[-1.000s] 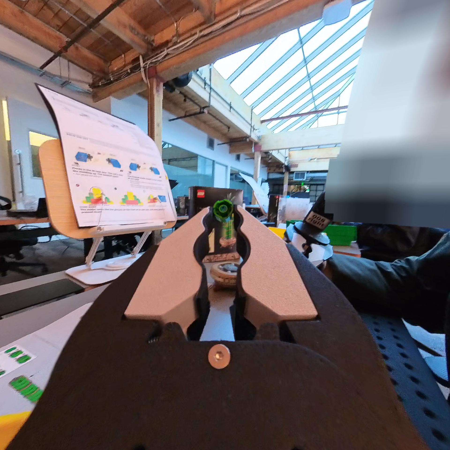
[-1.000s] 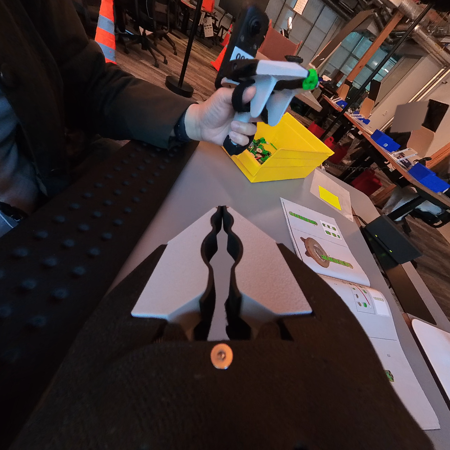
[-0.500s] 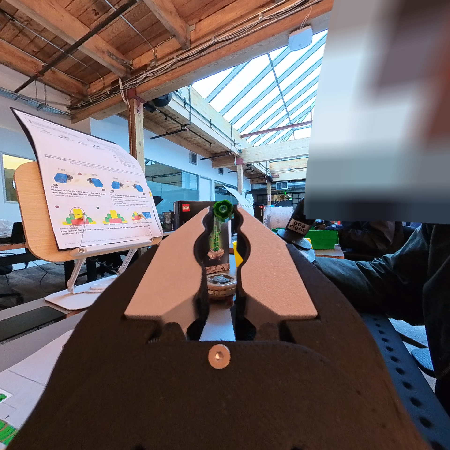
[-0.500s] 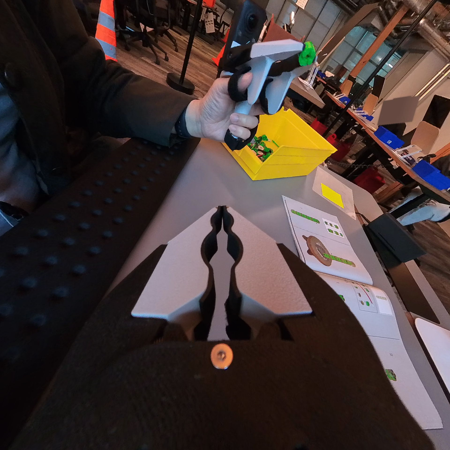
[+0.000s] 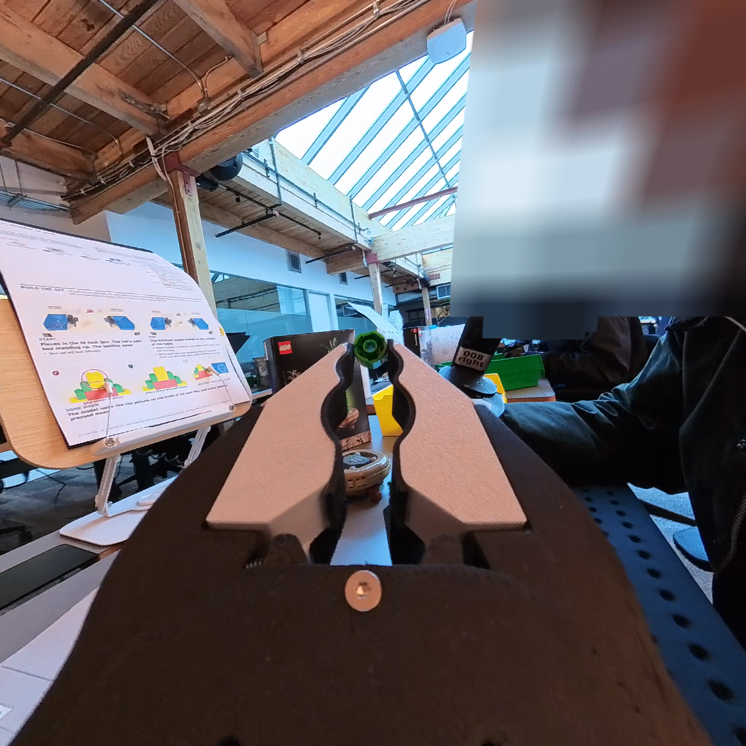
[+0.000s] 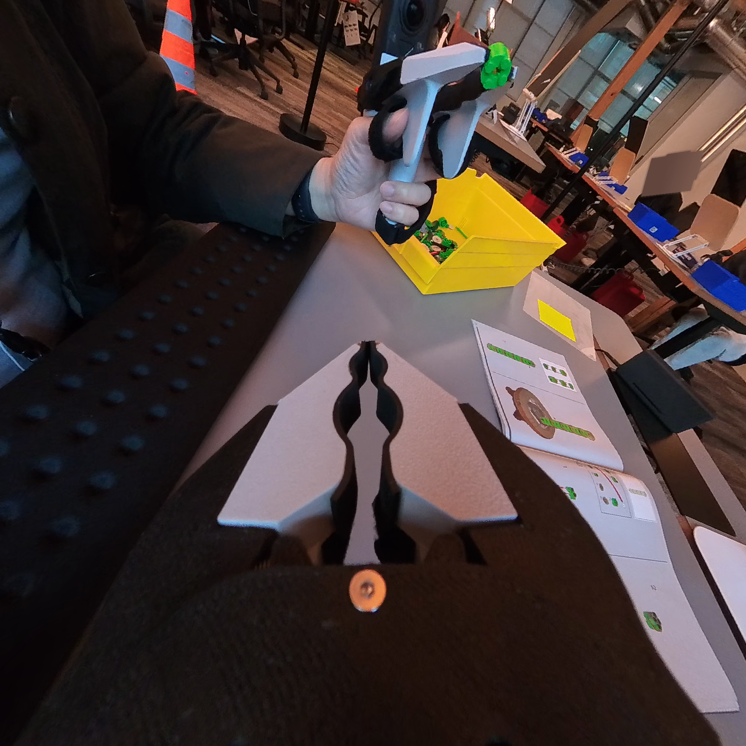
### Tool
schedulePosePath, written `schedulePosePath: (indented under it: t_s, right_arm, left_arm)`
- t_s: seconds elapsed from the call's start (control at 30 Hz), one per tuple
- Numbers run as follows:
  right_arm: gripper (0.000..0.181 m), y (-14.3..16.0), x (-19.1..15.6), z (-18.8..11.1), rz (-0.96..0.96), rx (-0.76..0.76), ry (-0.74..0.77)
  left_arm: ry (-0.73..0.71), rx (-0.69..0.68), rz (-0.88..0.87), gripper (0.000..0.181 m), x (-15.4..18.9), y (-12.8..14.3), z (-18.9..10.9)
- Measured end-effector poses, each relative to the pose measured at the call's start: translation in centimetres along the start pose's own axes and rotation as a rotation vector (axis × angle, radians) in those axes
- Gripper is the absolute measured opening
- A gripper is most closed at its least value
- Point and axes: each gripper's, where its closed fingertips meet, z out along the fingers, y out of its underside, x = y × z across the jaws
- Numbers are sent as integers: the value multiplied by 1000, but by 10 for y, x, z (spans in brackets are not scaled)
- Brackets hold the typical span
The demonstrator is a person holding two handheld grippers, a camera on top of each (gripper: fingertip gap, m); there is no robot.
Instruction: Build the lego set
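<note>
left gripper [image 5: 369, 355] has its fingers clamped on the green lego piece [image 5: 368, 348] right at the tips, raised above the round tan base [image 5: 365, 464] probably to line it up, while the right gripper [image 6: 368, 348] sits clenched and empty over the bench [image 6: 363, 298]

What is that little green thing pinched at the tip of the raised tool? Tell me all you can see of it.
The green piece is a small, round, glossy plastic part, bright green, with a knobbly rim and a hole in its middle. It sits clamped between the fingertips of the left gripper, held high above the grey table and the yellow bin. Only the fingers touch it.
</note>
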Motion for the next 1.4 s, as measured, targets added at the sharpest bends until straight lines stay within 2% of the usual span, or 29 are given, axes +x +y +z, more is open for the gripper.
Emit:
schedulePosePath:
  t_s: [0.13, 0.4, 0.53, 0.8, 0.9, 1.03, 1.3, 1.4]
  right_arm:
    - [0, 1, -1, 1, -1, -8, -3]
    - [0, 9, -4, 5, -13, -51, -16]
    - [0, 13, -5, 7, -20, -77, -22]
    - [0, 19, -1, 9, -21, -106, 5]
    - [0, 20, 9, 7, -18, -106, 65]
    - [0, 15, 9, 6, -28, -87, 73]
    - [1, 4, 8, 10, 10, -29, 71]
    - [8, 1, 12, 14, 29, -12, 98]
  left_arm:
    - [-52, -86, 67, 14, -4, 13, 4]
    - [-129, -597, 514, 15, -6, 101, 10]
    - [-126, -724, 647, 15, -9, 124, 5]
    - [-108, -741, 636, 15, -5, 129, 5]
    - [-41, -693, 522, 15, 9, 128, 10]
    - [54, -640, 379, 15, 26, 123, 13]
    - [128, -580, 244, 14, 43, 121, 22]
    - [151, -575, 222, 14, 49, 123, 25]
